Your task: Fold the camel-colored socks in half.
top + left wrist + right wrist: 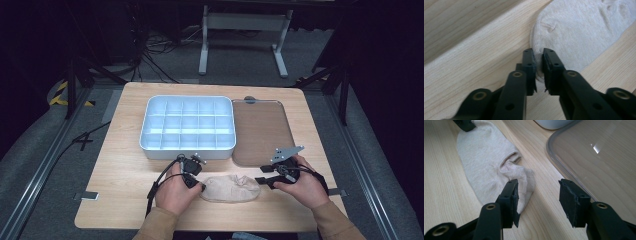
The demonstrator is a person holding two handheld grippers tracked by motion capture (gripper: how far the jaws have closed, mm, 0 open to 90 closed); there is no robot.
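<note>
Left gripper held low at table's near edge, jaws pinched on sock toe. Right gripper jaws spread; sock's cuff end overlapped by one jaw.

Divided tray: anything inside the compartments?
The divided tray looks empty in the high view: bare white cells. The near wall hides the front cells' floor, so something small there cannot be ruled out.

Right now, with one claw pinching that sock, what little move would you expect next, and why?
Probably the right claw slides left and closes on the sock's free end. The left claw already pinches the far end, while the right stands open with only one jaw touching the cloth. That's my guess.
</note>
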